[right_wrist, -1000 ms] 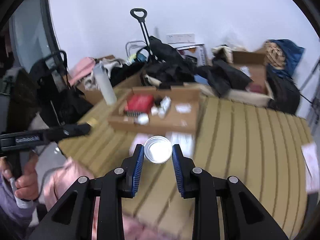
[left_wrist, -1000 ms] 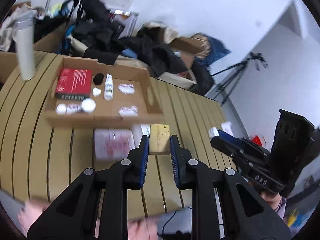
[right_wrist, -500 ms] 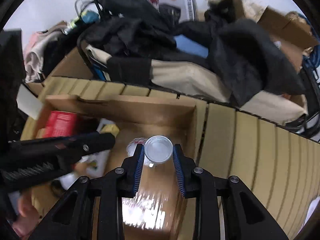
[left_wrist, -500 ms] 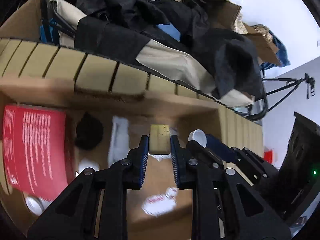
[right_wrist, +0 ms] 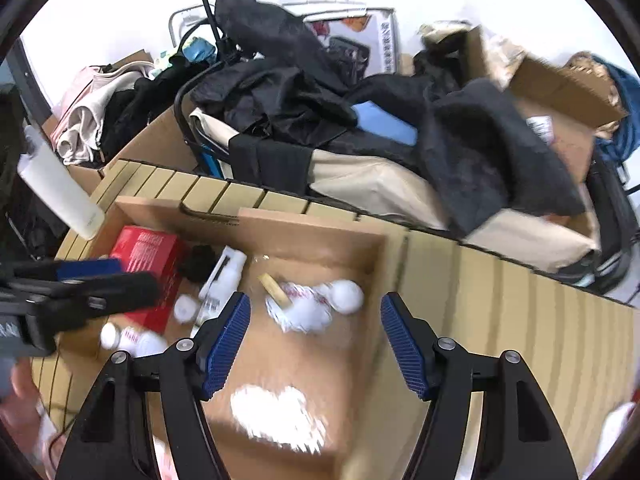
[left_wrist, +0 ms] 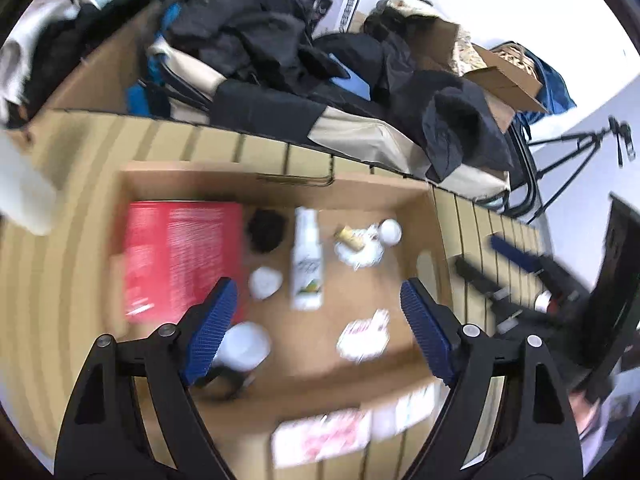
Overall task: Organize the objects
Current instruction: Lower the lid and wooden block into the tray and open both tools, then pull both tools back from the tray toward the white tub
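Cardboard box (left_wrist: 432, 216) on the slatted table (right_wrist: 520, 300) takes the sorted bits — a wooden block (left_wrist: 350, 237) and white cap (left_wrist: 390, 231) lie together on a wrapper at its far right, seemingly grouped. Left gripper (left_wrist: 316, 328) and right gripper (right_wrist: 314, 340) hover above, jaws spread wide, empty — apparently free for another pick.

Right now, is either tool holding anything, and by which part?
Nothing is held. The left tool and right tool are both open and empty above the box.
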Motion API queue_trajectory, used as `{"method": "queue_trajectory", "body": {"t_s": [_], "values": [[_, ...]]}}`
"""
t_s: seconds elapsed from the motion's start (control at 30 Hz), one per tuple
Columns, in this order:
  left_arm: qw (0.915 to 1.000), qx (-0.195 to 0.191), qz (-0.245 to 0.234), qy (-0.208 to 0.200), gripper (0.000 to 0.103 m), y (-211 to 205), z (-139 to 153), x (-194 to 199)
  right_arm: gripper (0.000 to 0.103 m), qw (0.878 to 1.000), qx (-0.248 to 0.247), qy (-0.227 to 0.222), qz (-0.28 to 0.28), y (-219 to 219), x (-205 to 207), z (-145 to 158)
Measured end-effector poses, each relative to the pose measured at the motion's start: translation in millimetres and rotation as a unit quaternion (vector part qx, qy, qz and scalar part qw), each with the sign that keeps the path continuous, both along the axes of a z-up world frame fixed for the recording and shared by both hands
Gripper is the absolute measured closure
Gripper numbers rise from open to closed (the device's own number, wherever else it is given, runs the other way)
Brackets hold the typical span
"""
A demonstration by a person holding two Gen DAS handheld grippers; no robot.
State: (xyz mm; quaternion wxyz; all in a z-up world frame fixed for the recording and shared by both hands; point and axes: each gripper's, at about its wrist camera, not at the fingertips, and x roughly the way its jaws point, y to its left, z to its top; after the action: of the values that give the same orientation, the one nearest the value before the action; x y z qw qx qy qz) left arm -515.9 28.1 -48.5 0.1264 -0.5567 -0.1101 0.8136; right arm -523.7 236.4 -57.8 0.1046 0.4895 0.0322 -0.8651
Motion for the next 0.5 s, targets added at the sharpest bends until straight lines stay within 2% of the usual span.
{"method": "queue_trajectory", "body": {"t_s": [0.07,0.17,0.27,0.4,0.5], "values": [[0.9995,-0.025,0.001,0.017,0.013,-11,21,24,0.031,1.0,-0.002,0.007,-0.005,16,23,28],[0.9977,-0.054,-0.004,0.041,0.007,-25,55,67,0.031,1.0,-0.006,0.018,-0.015,37,56,60],[0.9968,-0.062,-0.004,0.051,0.006,-30,78,97,0.03,0.999,-0.008,0.032,-0.021,56,92,89],[0.9943,-0.069,-0.009,0.081,0.003,-26,108,135,0.03,0.998,-0.008,0.05,-0.025,68,129,110],[0.9907,-0.086,-0.004,0.105,0.003,-21,114,168,0.03,0.998,-0.008,0.06,-0.022,68,158,117]]}}
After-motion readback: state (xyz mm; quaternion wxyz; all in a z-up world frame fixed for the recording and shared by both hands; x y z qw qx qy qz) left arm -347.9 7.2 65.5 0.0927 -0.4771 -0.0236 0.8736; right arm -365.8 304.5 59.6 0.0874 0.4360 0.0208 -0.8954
